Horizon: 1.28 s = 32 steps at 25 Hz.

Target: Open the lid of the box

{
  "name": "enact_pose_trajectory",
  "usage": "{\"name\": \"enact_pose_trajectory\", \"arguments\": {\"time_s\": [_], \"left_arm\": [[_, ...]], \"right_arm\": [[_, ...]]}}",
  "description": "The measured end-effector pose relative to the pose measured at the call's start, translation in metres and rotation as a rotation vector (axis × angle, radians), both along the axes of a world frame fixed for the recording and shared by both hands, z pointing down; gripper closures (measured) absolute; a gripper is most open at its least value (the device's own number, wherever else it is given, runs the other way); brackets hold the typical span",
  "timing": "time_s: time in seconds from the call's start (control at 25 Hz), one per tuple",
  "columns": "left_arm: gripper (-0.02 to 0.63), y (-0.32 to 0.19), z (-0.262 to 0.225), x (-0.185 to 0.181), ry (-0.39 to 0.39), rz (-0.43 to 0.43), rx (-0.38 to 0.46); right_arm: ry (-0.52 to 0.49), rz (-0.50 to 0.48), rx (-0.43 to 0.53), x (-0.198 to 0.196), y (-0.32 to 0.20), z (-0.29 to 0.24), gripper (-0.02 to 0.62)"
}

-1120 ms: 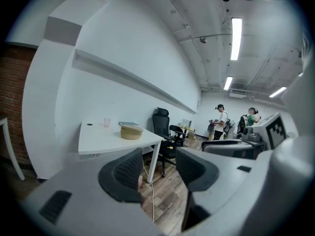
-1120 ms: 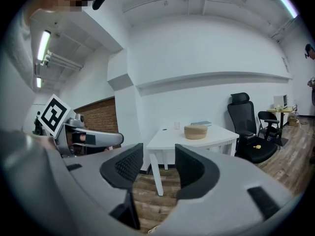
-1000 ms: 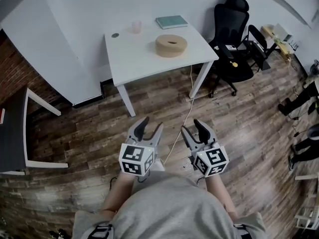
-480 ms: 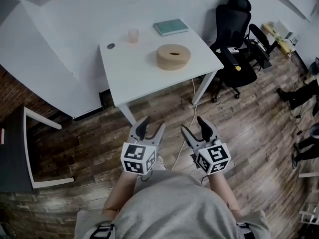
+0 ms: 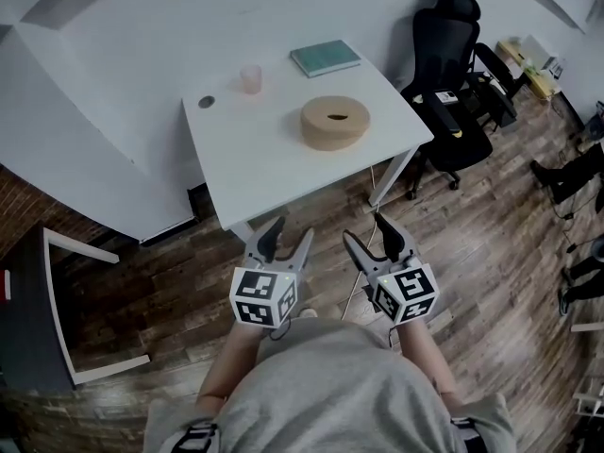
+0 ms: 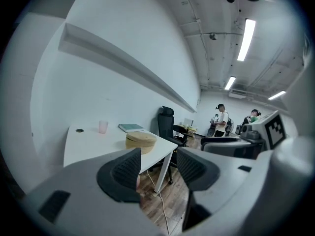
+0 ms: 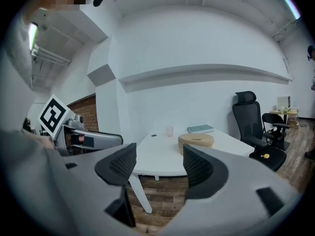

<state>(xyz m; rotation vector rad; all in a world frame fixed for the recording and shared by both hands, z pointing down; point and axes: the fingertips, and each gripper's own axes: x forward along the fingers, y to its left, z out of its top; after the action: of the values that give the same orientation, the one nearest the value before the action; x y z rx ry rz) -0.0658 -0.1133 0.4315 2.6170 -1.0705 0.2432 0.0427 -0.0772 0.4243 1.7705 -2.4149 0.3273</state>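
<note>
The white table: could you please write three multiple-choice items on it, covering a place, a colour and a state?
1. The green book lies: A) beyond the round box; B) on the box; C) off the near edge.
2. The round box is: A) blue; B) tan; C) black.
3. The box's lid is: A) lying beside the box; B) propped on the book; C) on the box.
Key: 1 A, it sits at the table's far edge; 2 B, pale wood tone; 3 C, the box looks closed.

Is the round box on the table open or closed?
Closed. The lid lies flat on top of the round box on the white table, covering it all the way round. Nothing inside shows.
</note>
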Motion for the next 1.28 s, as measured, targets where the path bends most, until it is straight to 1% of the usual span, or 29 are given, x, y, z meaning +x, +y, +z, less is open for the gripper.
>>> {"name": "enact_pose_trajectory", "arguments": {"time_s": [0.32, 0.6, 0.76, 1.08, 1.28], "left_arm": [[0.393, -0.037, 0.008, 0.003, -0.002, 0.02, -0.022], [0.393, -0.049, 0.017, 0.02, -0.008, 0.028, -0.043], [0.391, -0.064, 0.025, 0.03, -0.015, 0.023, -0.055], [0.388, -0.116, 0.035, 0.067, -0.037, 0.009, -0.05], [0.385, -0.155, 0.033, 0.088, -0.039, -0.026, -0.048]], "right_arm": [[0.014, 0.018, -0.003, 0.003, -0.036, 0.003, 0.304], [0.02, 0.014, -0.011, 0.017, -0.052, 0.007, 0.304], [0.021, 0.004, -0.002, 0.025, -0.072, 0.01, 0.304], [0.045, -0.05, 0.014, 0.058, -0.133, 0.01, 0.302], [0.066, -0.11, 0.002, 0.074, -0.175, 0.009, 0.302]]}}
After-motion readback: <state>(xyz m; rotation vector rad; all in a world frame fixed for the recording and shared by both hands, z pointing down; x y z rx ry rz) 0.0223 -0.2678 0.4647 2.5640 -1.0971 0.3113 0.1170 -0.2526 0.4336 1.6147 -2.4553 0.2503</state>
